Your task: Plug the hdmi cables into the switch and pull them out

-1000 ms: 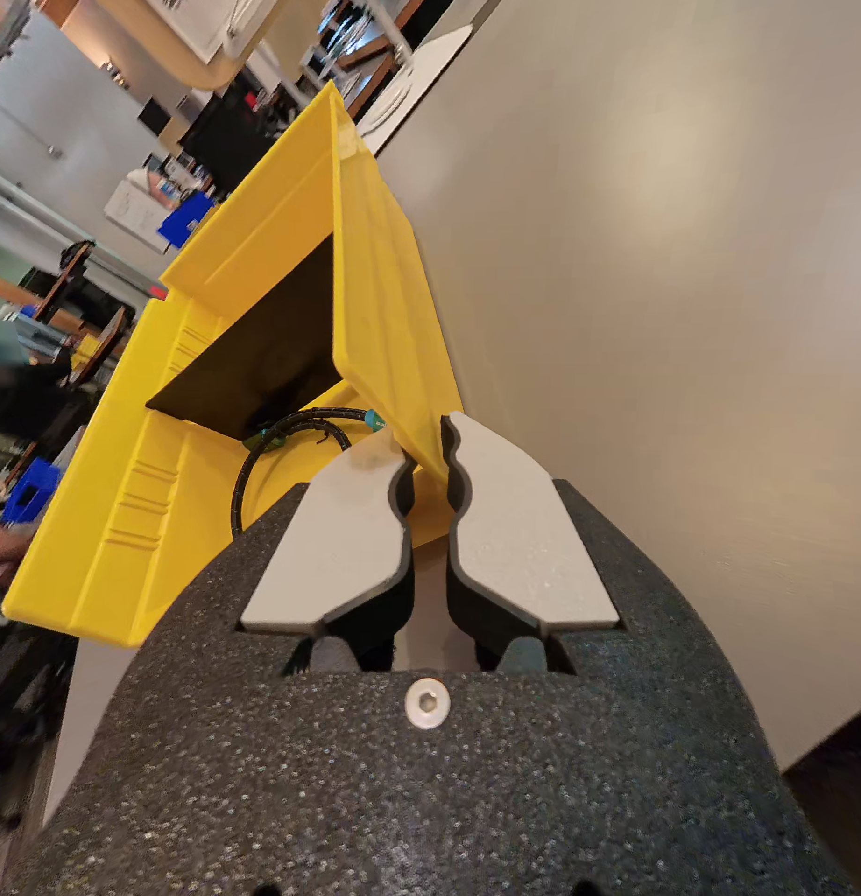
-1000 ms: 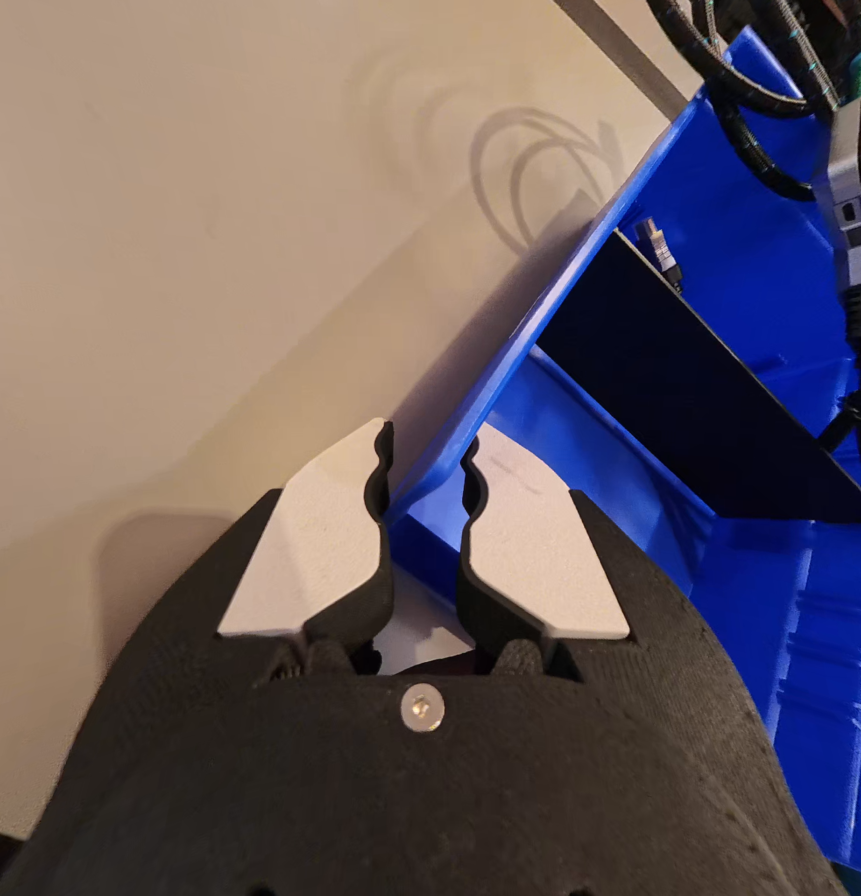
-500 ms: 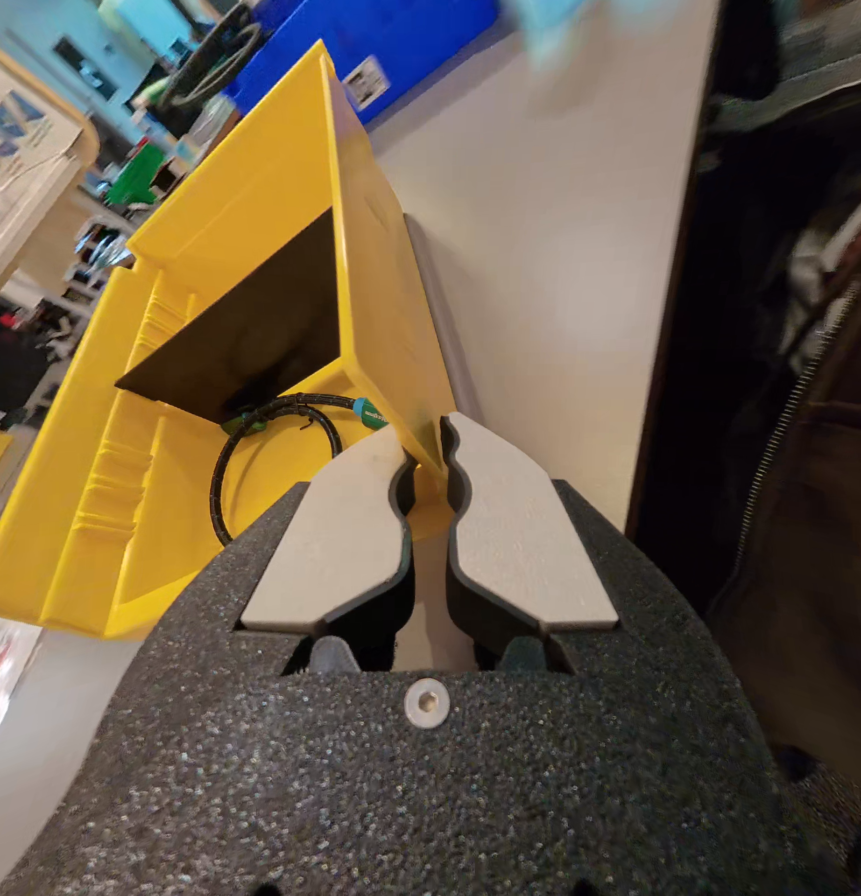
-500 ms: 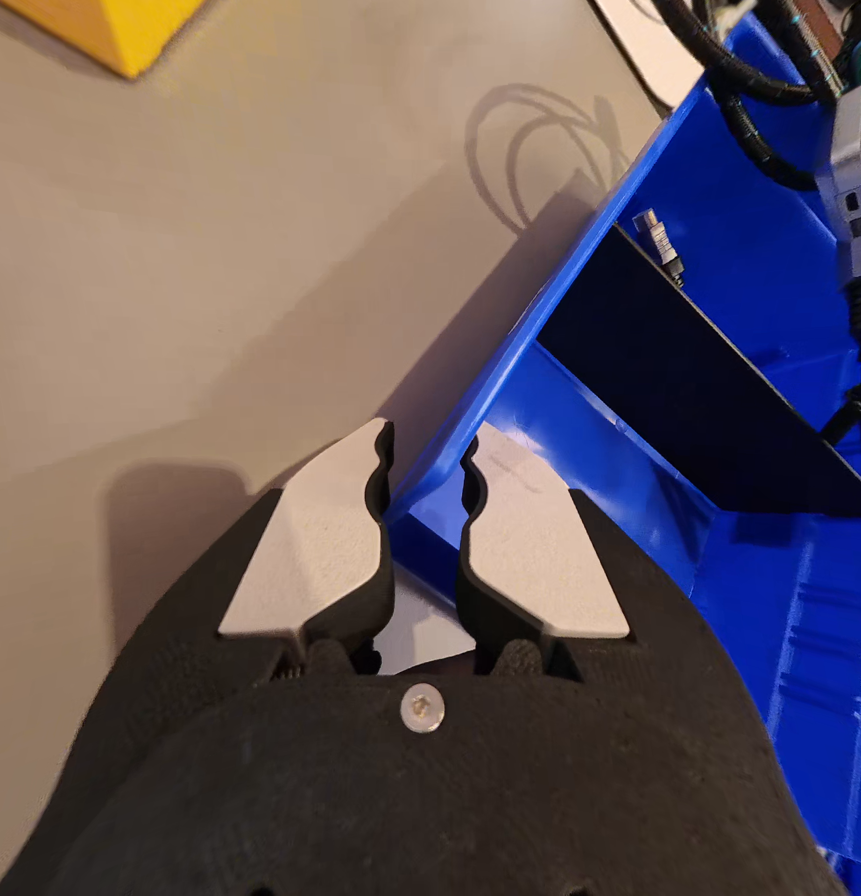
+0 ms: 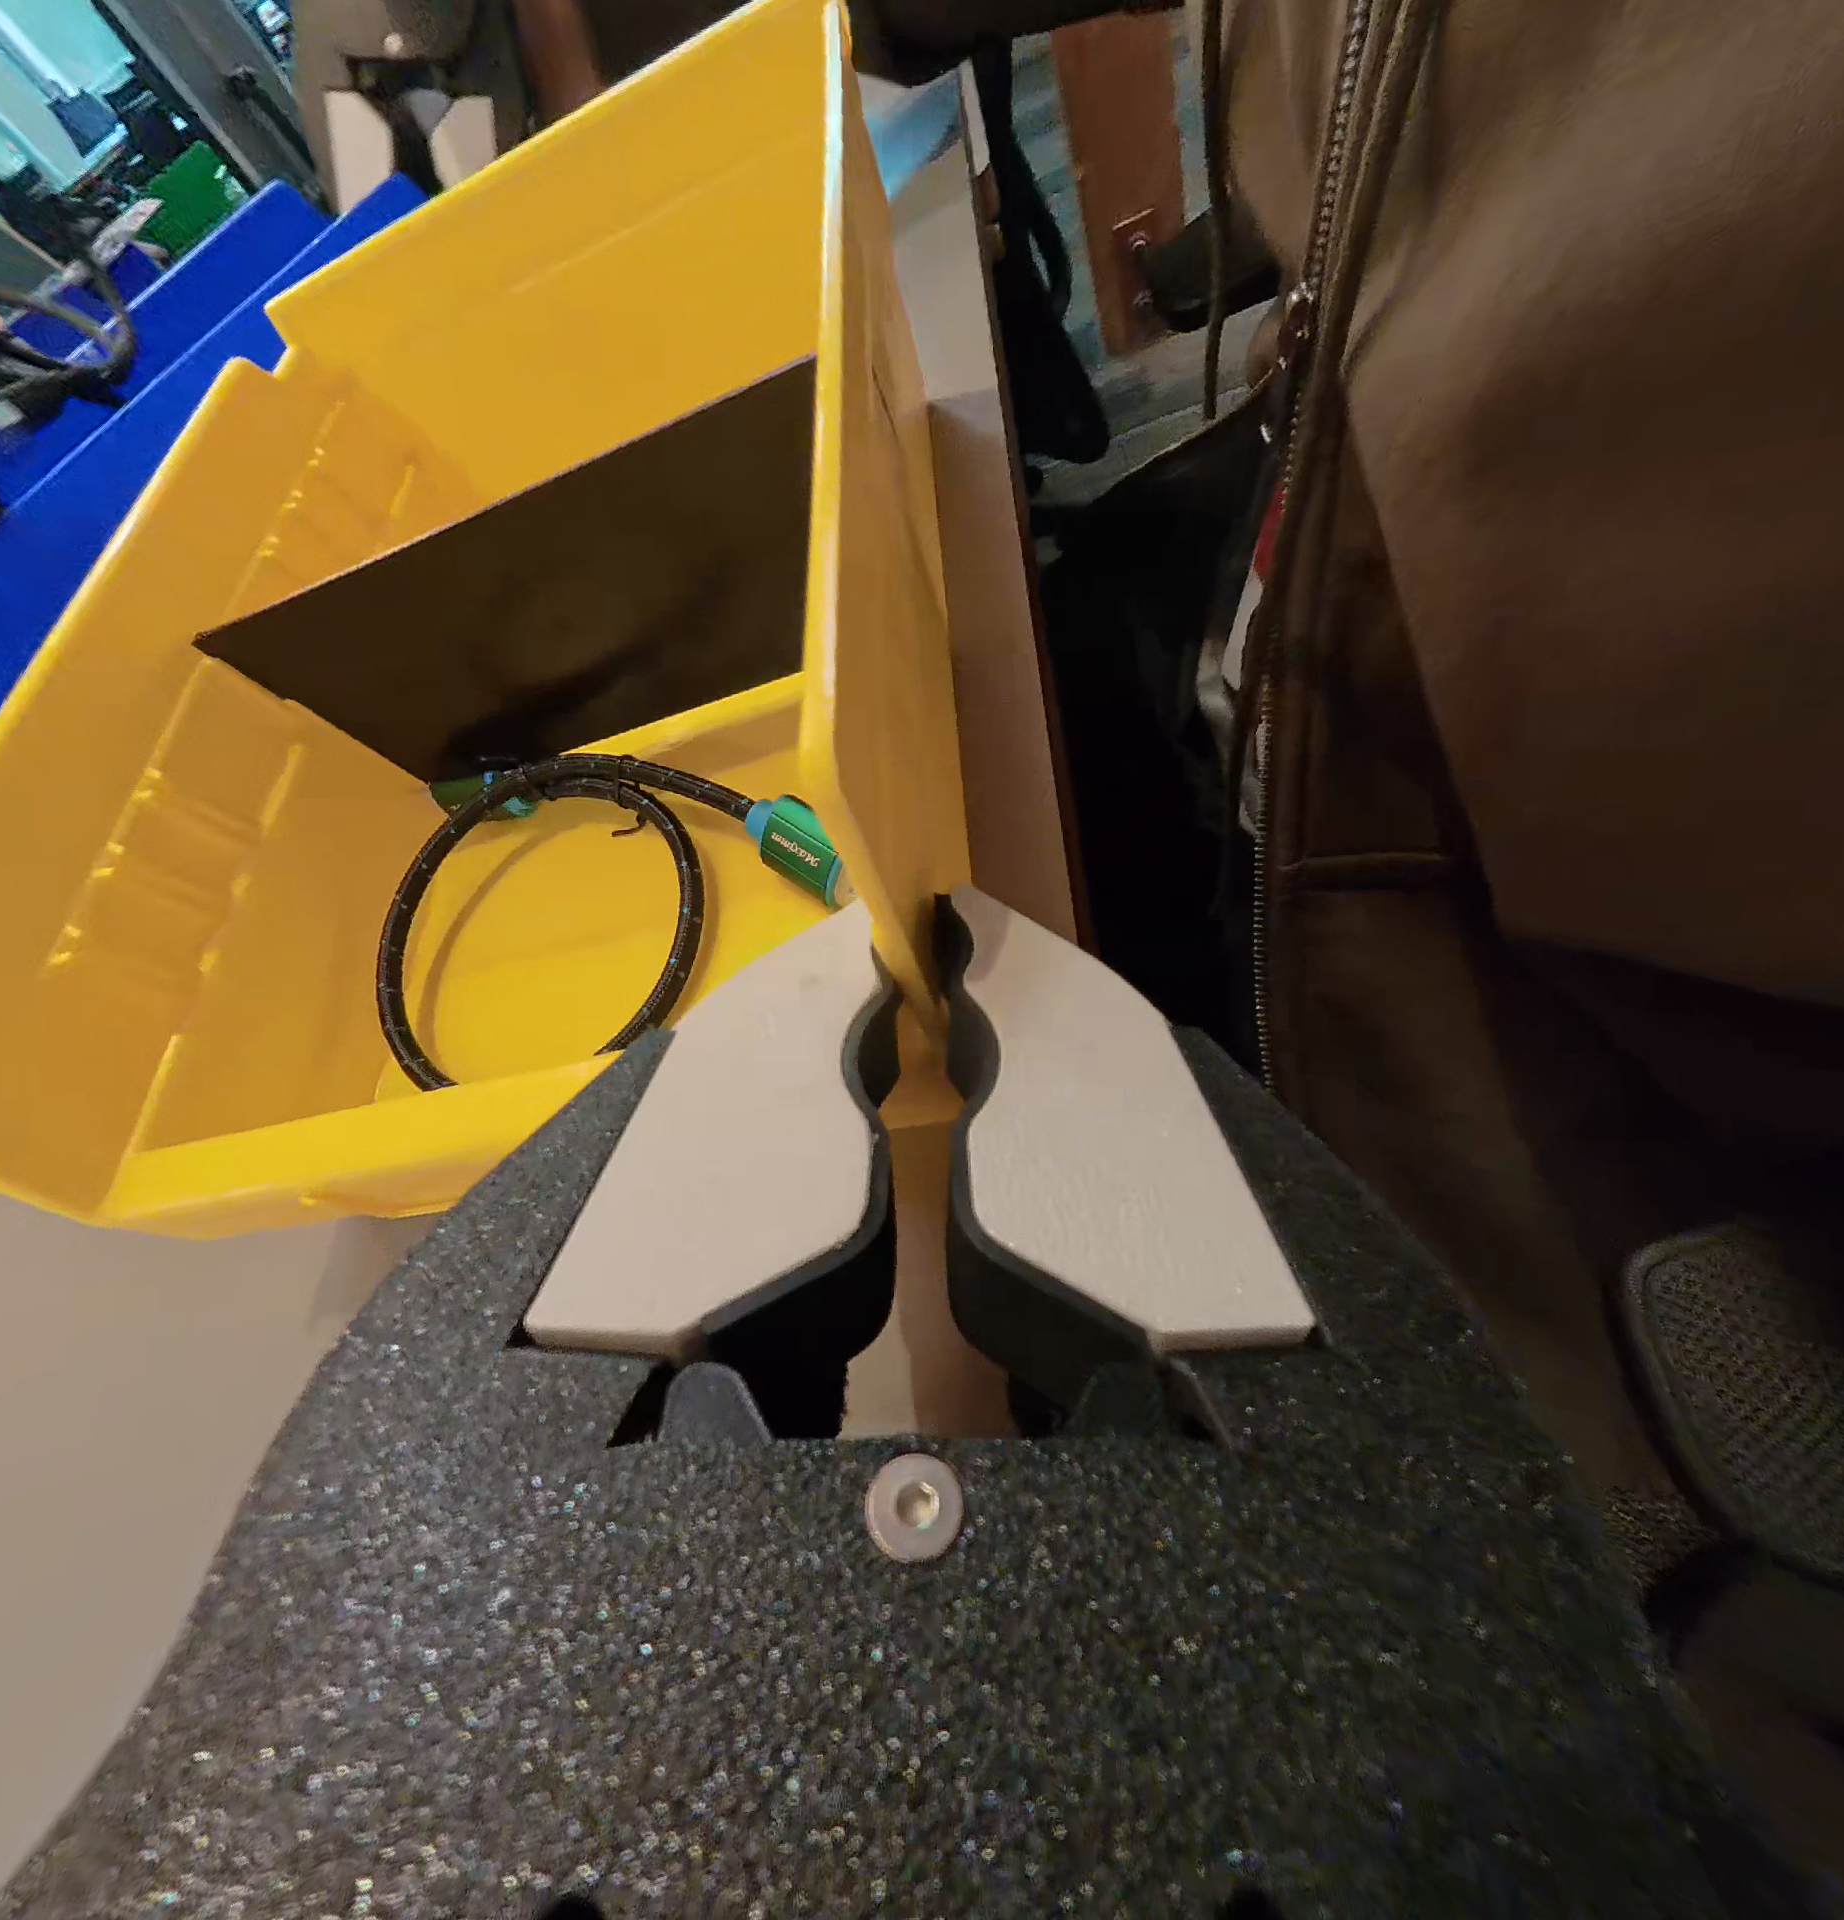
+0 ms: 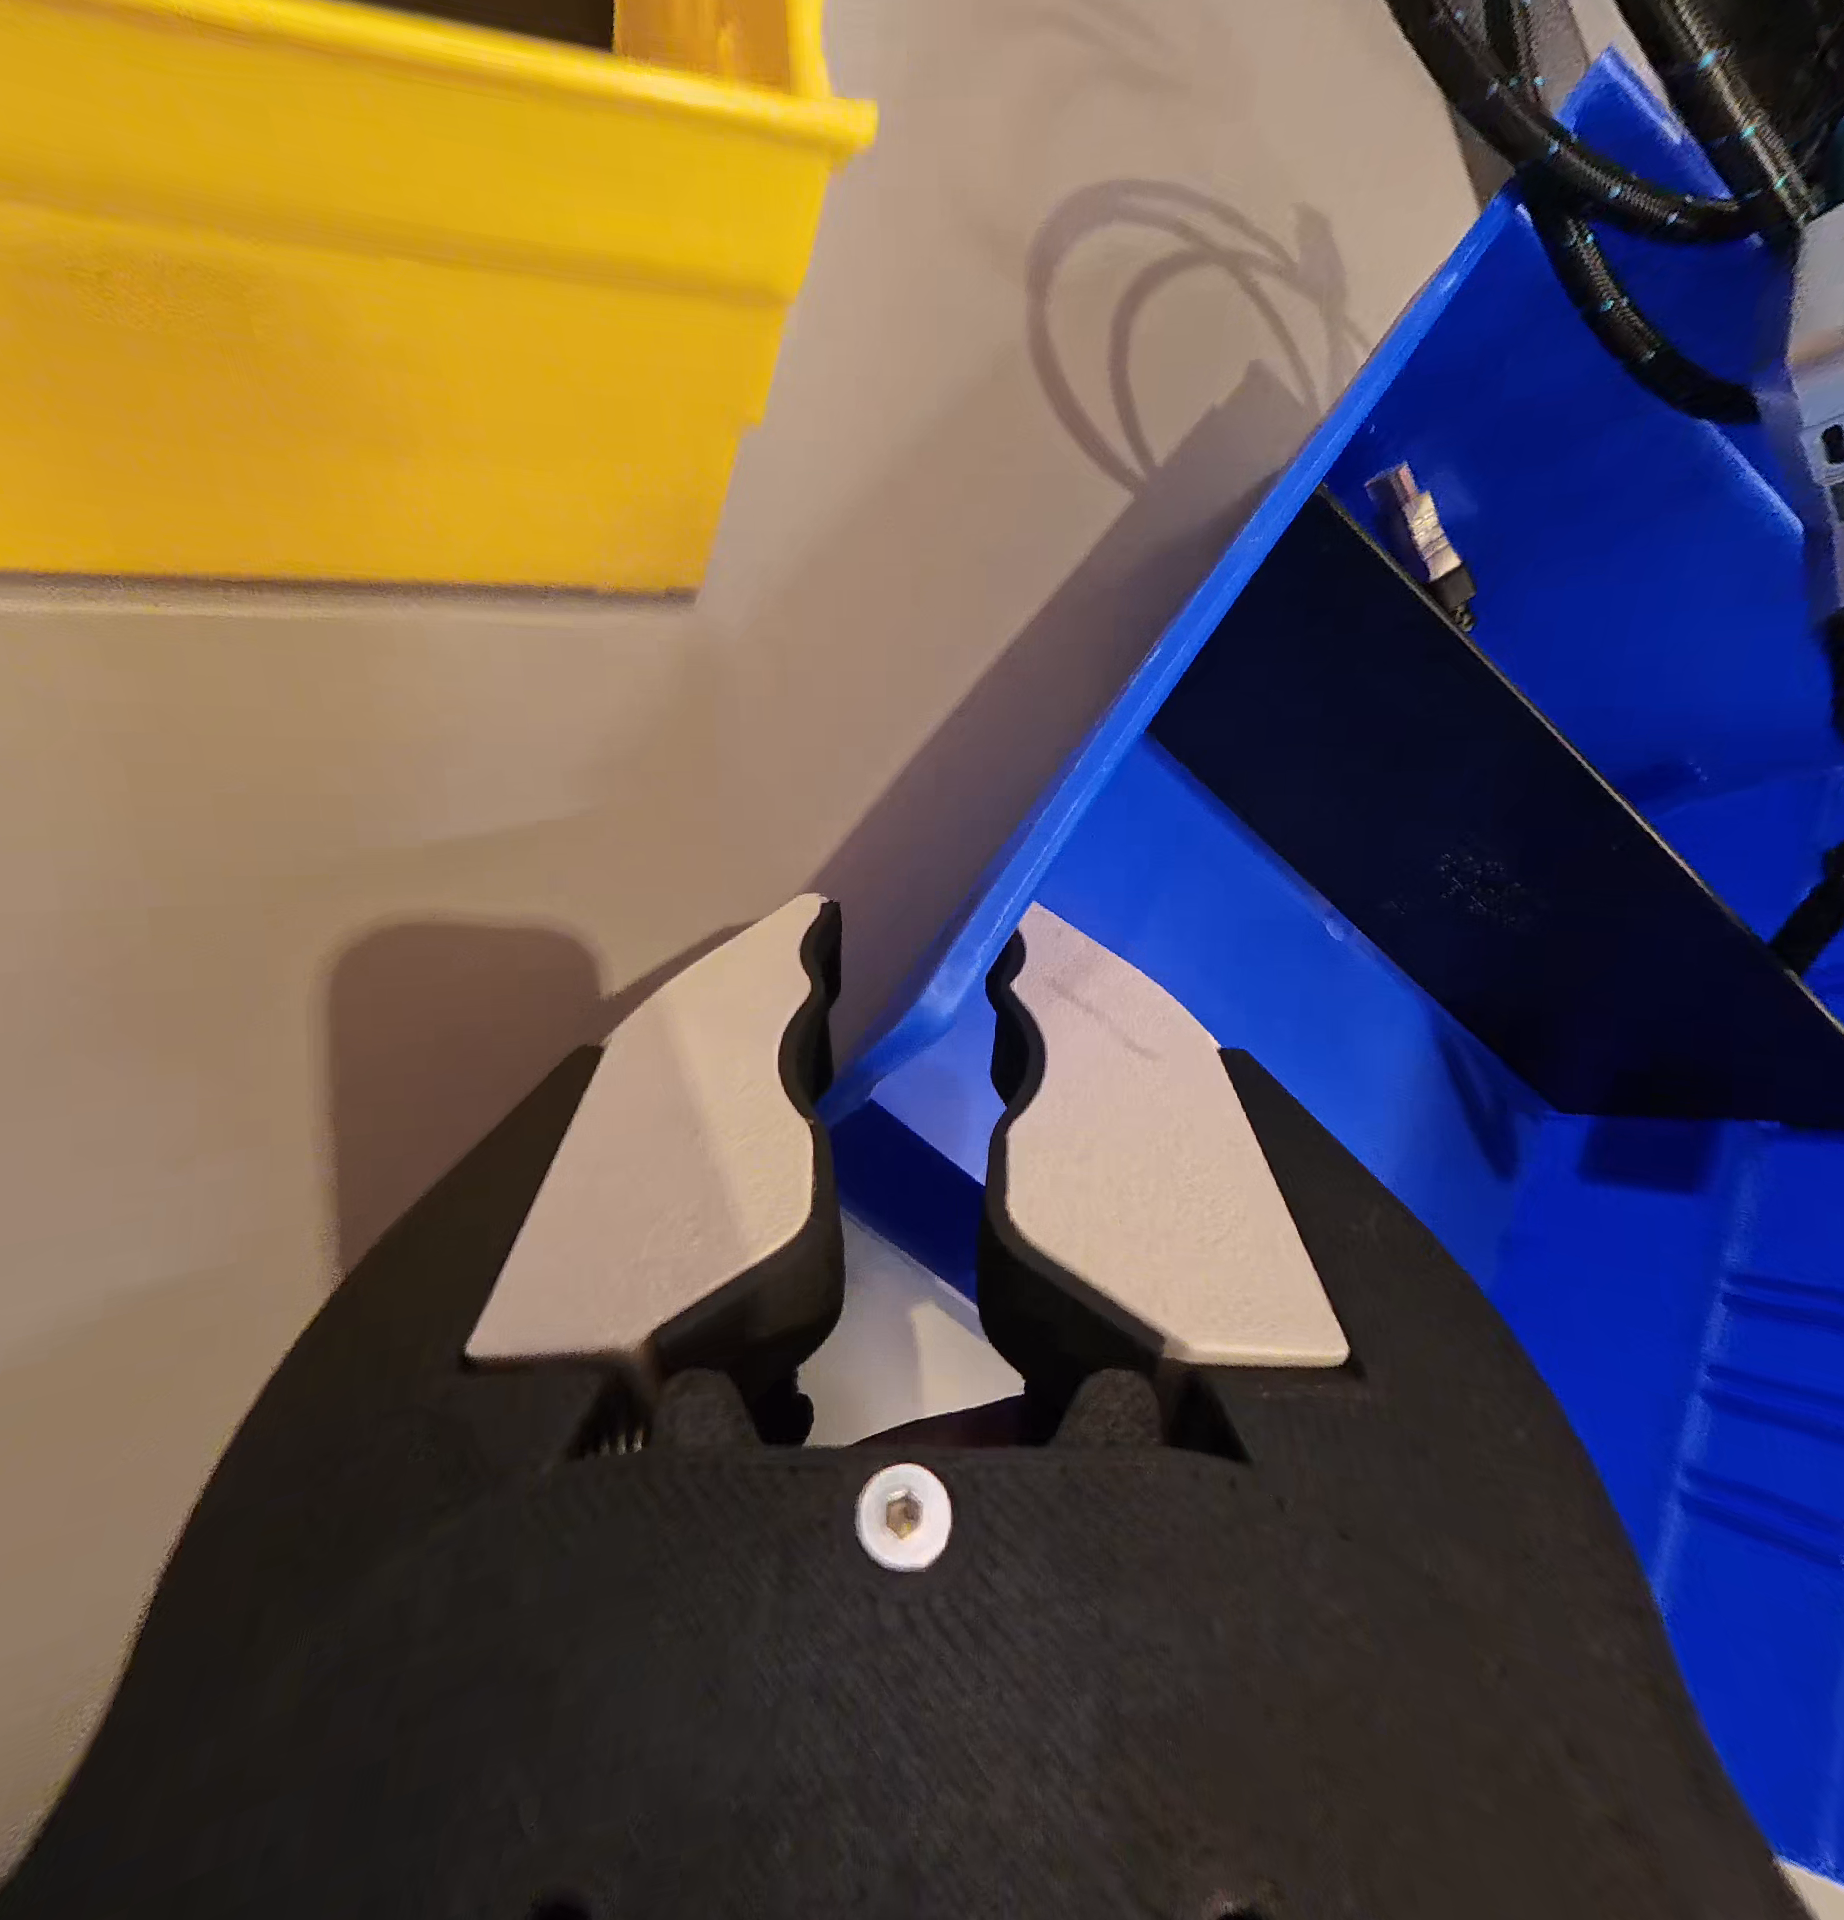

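Observation:
My left gripper (image 5: 913, 914) is shut on the right side wall of a yellow bin (image 5: 866, 623), near its front corner. Inside the bin a coiled black braided cable (image 5: 544, 894) with a green plug (image 5: 793, 847) lies in front of a black divider (image 5: 585, 603). My right gripper (image 6: 913, 935) is shut on the left wall of a blue bin (image 6: 1624, 468), its pads on either side of the rim at the front corner. The blue bin holds a black divider (image 6: 1469, 810) and black cables (image 6: 1624, 177) with a grey plug.
The yellow bin also shows at the upper left of the right wrist view (image 6: 378, 364), on the beige table (image 6: 274, 831). In the left wrist view the table's edge (image 5: 1011, 727) runs just right of the yellow bin, with a person's brown jacket (image 5: 1572, 520) beyond. A blue bin (image 5: 118, 436) stands behind. My hands' fingertips stand some 40 cm from each other.
Both grippers have swung with their bins still in the jaws. The yellow bin has come into the right wrist view, and the table edge and the person into the left. The left jaws closed a little tighter.

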{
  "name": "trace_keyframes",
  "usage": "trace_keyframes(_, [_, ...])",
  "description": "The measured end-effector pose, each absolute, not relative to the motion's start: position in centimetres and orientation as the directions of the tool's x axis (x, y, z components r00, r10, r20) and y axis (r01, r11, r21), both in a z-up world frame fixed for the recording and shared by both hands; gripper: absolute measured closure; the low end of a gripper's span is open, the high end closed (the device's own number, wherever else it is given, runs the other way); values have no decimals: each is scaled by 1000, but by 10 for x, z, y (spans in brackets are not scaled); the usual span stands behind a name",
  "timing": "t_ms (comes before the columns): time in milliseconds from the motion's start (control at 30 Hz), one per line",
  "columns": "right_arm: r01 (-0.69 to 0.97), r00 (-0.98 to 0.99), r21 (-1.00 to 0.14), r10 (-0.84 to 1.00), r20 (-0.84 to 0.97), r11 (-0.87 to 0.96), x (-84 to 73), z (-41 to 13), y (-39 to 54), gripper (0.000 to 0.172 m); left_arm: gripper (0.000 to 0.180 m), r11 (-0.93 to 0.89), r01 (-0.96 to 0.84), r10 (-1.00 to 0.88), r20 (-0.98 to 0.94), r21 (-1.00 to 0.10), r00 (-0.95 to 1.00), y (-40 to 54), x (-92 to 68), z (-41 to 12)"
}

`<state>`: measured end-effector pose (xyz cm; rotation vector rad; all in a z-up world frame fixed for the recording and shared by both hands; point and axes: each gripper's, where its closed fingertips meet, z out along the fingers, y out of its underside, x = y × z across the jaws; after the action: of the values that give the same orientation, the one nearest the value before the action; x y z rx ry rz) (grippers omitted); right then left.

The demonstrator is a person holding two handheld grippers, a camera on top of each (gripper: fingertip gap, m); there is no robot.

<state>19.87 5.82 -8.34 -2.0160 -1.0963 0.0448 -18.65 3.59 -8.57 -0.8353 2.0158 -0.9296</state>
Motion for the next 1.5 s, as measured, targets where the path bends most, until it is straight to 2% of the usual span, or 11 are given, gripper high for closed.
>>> trace_keyframes(300, [737, 409, -668, 852, 326, -99, 167, -84, 101, 145, 177, 516, -220, -749, -312, -828, -585, 27, -165, -85])
trace_keyframes(500, [750, 361, -658, 874, 326, -65, 155, -84, 122, 148, 177, 502, -224, -745, -287, -835, -602, 20, -150, -85])
trace_keyframes(633, [655, 465, -748, 839, 283, -110, 161, -71, 130, 129, 176, 478, -210, -754, -276, -853, -596, 15, -150, -81])
trace_keyframes(767, [510, 588, -853, 768, 255, -107, 185, -41, 126, 124, 161, 353, -127, -782, -218, -927, -583, 9, -161, -48])
trace_keyframes(867, [441, 706, -891, 652, 274, -103, 216, -13, 117, 128, 157, 318, -86, -801, -219, -944, -557, 16, -170, -23])
trace_keyframes(967, [403, 834, -891, 485, 262, -210, 246, 9, 101, 133, 156, 335, -96, -852, -257, -937, -457, 40, -162, 0])
trace_keyframes(1067, [321, 920, -826, 361, 155, -463, 240, 6, 65, 135, 150, 387, -259, -913, -330, -885, -239, 91, -131, 14])
trace_keyframes(1133, [260, 943, -741, 328, 58, -619, 214, -5, 36, 128, 148, 410, -416, -911, -387, -812, -143, 123, -105, 20])
trace_keyframes(1233, [196, 947, -706, 319, -45, -681, 167, -6, 10, 124, 142, 469, -561, -862, -493, -682, -121, 157, -52, 34])
trace_keyframes(1367, [176, 950, -662, 302, -79, -728, 135, -17, -10, 113, 142, 589, -623, -781, -562, -514, -274, 177, 33, 38])
trace_keyframes(1500, [152, 951, -601, 283, -128, -785, 121, -42, -17, 107, 152, 640, -705, -739, -493, -304, -459, 188, 89, -1])
